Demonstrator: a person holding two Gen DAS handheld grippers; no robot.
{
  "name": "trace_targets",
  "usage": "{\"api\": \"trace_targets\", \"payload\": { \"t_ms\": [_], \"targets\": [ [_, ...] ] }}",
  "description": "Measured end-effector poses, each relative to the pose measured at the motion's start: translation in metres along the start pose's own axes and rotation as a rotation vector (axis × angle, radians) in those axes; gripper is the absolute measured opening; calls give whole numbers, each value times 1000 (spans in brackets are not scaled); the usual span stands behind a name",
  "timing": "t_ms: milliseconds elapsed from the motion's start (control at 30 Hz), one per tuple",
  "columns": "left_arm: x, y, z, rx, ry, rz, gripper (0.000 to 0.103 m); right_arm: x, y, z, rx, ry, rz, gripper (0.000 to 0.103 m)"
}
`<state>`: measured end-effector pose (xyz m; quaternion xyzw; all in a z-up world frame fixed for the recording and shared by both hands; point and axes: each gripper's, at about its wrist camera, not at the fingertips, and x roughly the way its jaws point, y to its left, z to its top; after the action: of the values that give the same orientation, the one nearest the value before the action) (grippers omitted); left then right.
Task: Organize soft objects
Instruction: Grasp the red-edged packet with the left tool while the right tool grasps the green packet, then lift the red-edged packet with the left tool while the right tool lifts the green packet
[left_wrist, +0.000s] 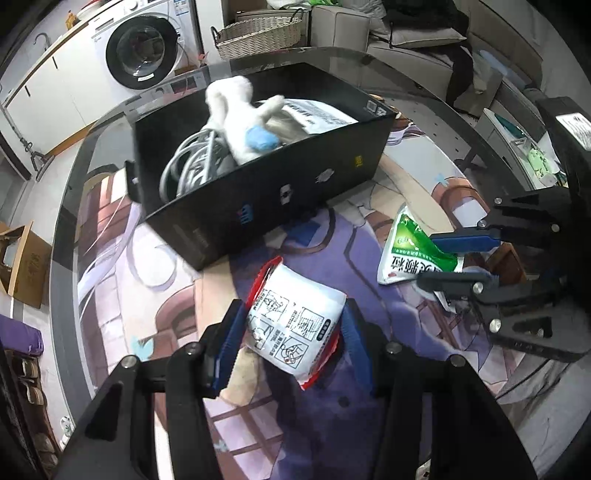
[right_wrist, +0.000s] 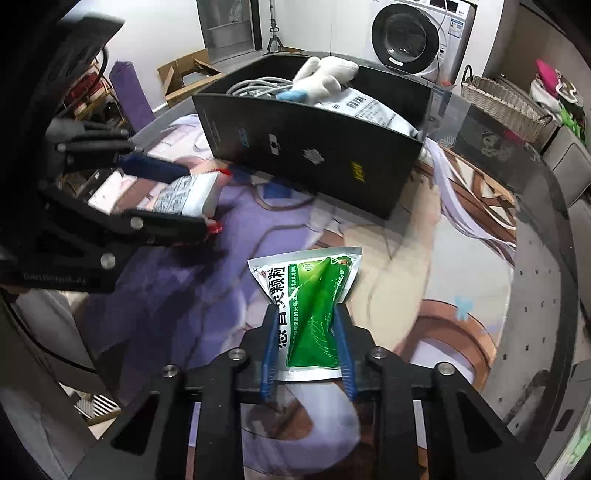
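Lower centre of the left wrist view: white red-edged soft plastic sachet (left_wrist: 295, 317), pinched across its width in the left gripper (left_wrist: 291, 325). Lower centre of the right wrist view: green-and-white foil granule pouch (right_wrist: 314, 310), waist crumpled between the right gripper (right_wrist: 306, 332) fingers. Both probably light, limp, slippery (hold mid-body). Black open cardboard box (left_wrist: 280, 192), upper centre, holds a white plush toy (left_wrist: 240, 118).

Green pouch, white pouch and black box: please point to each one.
green pouch (right_wrist: 314, 295), right wrist view, on its green middle.
white pouch (left_wrist: 295, 325), left wrist view, on its printed face.
black box (left_wrist: 288, 184), left wrist view, on its front wall.
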<state>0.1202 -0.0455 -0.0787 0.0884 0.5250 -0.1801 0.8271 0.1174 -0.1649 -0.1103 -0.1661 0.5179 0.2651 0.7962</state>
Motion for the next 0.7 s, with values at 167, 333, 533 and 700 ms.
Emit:
{"api": "trace_targets", "payload": {
  "t_ms": [167,333,533,700],
  "targets": [
    [-19,6,3,-17,-57,-34,51,-11,3,8,13,-47,7,23],
    [-58,6,4,-12,-217,-58,51,-46,5,16,20,-197,-19,23],
    [-104,8,8,-30,-457,-50,51,-110,5,22,51,-487,-4,23],
    [-142,3,-3,-39,-686,20,52,-147,15,13,22,-705,-19,23]
  ]
}}
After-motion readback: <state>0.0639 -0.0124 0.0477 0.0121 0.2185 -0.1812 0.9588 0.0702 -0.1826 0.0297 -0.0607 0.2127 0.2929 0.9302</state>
